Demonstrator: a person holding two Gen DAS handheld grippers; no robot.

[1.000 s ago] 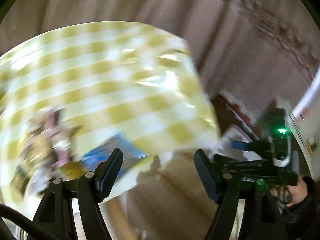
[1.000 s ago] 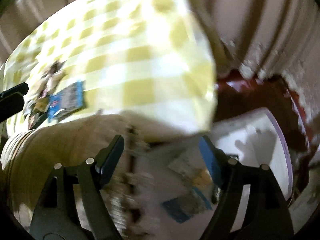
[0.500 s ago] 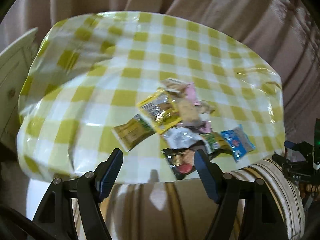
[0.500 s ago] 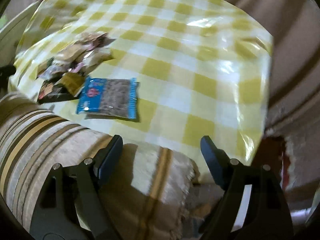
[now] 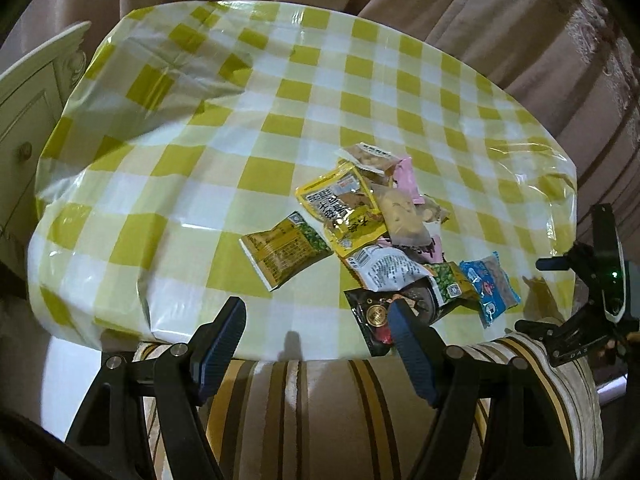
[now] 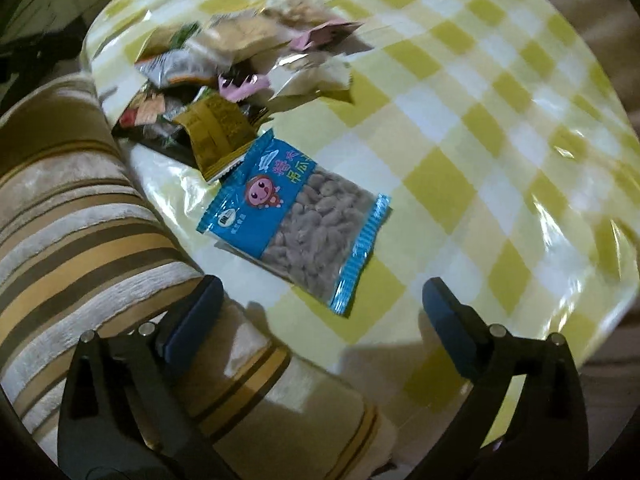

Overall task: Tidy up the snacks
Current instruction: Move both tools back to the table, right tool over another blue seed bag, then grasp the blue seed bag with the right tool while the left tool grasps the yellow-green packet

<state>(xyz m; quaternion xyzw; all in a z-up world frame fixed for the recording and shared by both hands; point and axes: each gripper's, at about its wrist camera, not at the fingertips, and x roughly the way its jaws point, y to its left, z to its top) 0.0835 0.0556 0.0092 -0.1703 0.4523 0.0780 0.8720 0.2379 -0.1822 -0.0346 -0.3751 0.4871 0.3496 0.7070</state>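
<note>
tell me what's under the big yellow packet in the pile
The big yellow packet lies on a beige snack bag and overlaps a green-yellow pack. What else it covers is hidden.

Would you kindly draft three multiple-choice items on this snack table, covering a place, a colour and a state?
1. Where does the blue packet lie?
A. inside the pile
B. at the pile's edge, near the table rim
C. on the floor

2. The tablecloth checks are:
A. red and white
B. blue and white
C. yellow and white

3. The right gripper is:
A. open, empty
B. shut on a packet
C. shut, empty

Answers: B, it lies flat beside the snack pile; C, the checks show yellow; A, nothing sits between its jaws, which have just been opening.
</note>
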